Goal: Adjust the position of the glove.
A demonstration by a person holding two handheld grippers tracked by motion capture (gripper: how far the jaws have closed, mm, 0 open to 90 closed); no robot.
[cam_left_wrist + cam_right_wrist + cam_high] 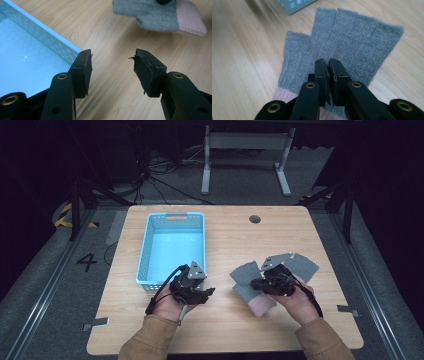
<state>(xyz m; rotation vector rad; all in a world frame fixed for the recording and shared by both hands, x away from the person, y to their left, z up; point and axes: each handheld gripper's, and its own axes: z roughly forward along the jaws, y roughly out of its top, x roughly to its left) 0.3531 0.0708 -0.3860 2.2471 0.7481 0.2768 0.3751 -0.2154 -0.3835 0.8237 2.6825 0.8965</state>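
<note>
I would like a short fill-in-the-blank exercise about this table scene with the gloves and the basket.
1. The basket on the table has the colour ____.
2. The grey glove has a cuff of ____ colour.
3. The jaws of the left gripper stand ____, with nothing between them.
4. The right gripper is above the ____.

Missing words: blue; pink; open; glove
</note>
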